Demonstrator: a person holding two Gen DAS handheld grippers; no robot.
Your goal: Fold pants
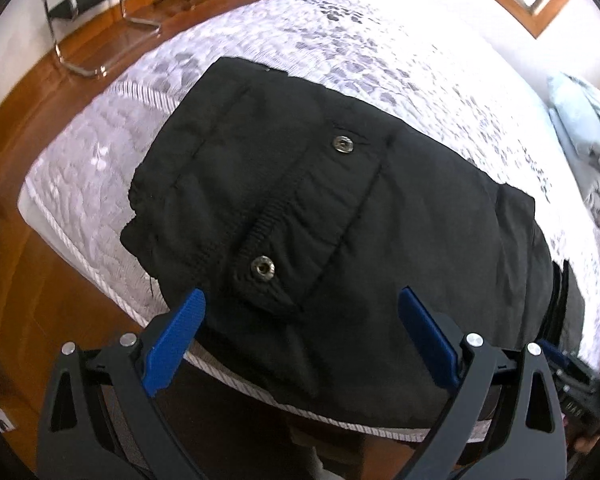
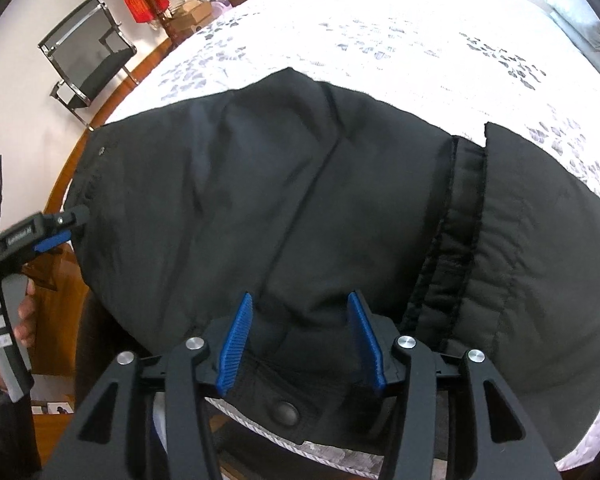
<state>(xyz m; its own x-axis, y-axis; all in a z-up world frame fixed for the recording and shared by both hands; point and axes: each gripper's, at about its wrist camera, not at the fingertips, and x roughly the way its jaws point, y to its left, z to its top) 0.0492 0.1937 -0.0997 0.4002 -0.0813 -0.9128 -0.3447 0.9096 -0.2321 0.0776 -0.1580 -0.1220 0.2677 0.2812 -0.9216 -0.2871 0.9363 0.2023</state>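
Pants (image 1: 340,216) lie flat on the bed (image 1: 380,60), filling mid-frame with their long axis running left to right, directly ahead of both spread, empty tools, the left gripper (image 1: 300,308) over the waistband and the right gripper (image 2: 300,312) nearer the legs

The pants (image 1: 320,208) lie on the bed (image 1: 380,52) ahead of both jaws; a chair (image 1: 96,4) stands beyond, left.
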